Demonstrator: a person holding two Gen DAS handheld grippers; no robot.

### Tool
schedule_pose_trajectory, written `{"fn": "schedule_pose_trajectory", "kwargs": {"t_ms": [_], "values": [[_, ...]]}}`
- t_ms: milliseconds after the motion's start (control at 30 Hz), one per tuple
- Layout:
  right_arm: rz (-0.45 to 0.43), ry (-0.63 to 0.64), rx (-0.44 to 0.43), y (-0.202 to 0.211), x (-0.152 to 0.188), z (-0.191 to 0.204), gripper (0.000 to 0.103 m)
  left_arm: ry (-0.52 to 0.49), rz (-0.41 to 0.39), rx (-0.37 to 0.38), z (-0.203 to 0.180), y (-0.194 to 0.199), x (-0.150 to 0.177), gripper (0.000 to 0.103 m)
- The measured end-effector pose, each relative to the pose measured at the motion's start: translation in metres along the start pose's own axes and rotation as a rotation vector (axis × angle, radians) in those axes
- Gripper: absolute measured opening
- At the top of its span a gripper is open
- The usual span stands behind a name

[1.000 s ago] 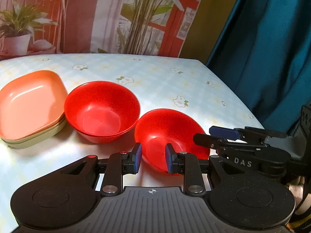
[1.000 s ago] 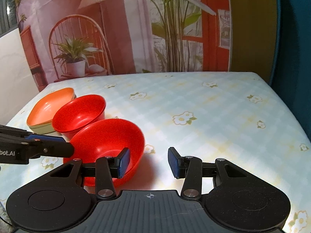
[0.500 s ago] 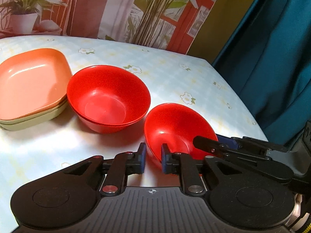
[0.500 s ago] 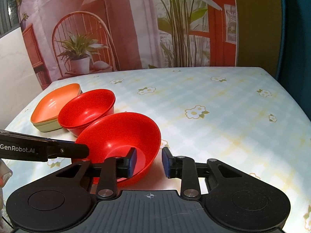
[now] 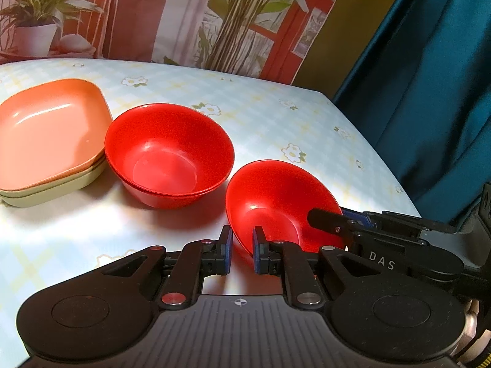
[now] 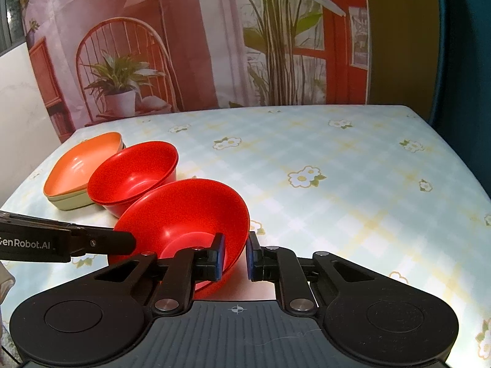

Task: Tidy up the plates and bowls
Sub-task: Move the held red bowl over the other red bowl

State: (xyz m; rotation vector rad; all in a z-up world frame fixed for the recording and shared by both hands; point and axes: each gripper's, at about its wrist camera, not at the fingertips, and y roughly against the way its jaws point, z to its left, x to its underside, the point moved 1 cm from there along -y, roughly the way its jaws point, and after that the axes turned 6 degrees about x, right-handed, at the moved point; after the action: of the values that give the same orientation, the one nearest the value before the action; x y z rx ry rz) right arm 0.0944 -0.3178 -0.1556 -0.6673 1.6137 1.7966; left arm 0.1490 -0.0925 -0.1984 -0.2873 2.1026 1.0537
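Note:
A loose red bowl [image 5: 276, 202] is tilted, with both grippers on its rim. My left gripper [image 5: 242, 250] is shut on its near-left rim. My right gripper [image 6: 233, 256] is shut on its right rim; the bowl [image 6: 184, 214] fills that view's lower left. A second red bowl [image 5: 168, 153], stacked in another red bowl, stands upright to the left [image 6: 133, 171]. An orange plate [image 5: 46, 132] rests on a pale green plate [image 5: 55, 188] at the far left.
The table [image 6: 337, 184] has a pale checked cloth with flowers. Its right edge borders a teal curtain [image 5: 429, 92]. A printed backdrop [image 6: 184, 46] with plants stands behind the far edge.
Both grippers have closed on the loose red bowl's rim from opposite sides. The bowl now sits tilted between them. The stacked bowls and plates have not moved.

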Motion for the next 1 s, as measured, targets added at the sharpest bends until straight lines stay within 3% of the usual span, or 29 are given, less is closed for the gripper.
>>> {"fn": "schedule_pose_trajectory", "kwargs": {"t_ms": [433,1000], "values": [[-0.019,0.001,0.022,0.018,-0.006,0.003,0.013,-0.049,-0.017,0.014,-0.01,0.016,0.002,0.016],[-0.07,0.005,0.035,0.044,-0.021,0.007,0.013,-0.087,-0.107,0.052,-0.021,0.044,0.001,0.016]]}}
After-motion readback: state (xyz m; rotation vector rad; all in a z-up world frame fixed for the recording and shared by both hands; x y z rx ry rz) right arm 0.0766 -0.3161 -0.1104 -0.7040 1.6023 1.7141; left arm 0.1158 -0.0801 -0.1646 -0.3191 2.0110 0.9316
